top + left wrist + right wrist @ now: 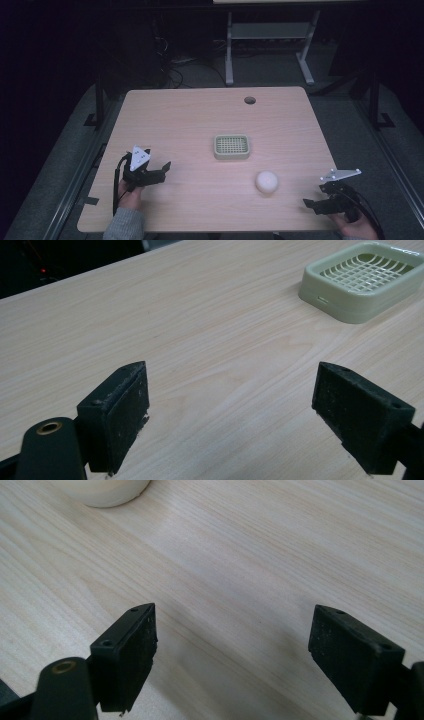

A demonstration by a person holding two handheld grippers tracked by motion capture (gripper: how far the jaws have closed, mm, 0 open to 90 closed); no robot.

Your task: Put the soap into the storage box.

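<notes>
A pale green soap dish (232, 146) with a slotted grid top sits near the middle of the wooden table (200, 120); the left gripper view has the soap dish (362, 280) at the upper right. A white round soap (266, 182) lies in front of it to the right, and its lower edge, the soap (105, 492), peeks in at the top left of the right gripper view. My left gripper (162, 170) hovers open at the front left, jaws wide apart over bare wood. My right gripper (310, 202) stands open at the front right corner, to the right of the soap.
A round cable hole (249, 100) sits near the table's far edge. Beyond the table, the legs of another desk (270, 40) and cables lie on the dark floor. Bare wood spans the left half and the back of the table.
</notes>
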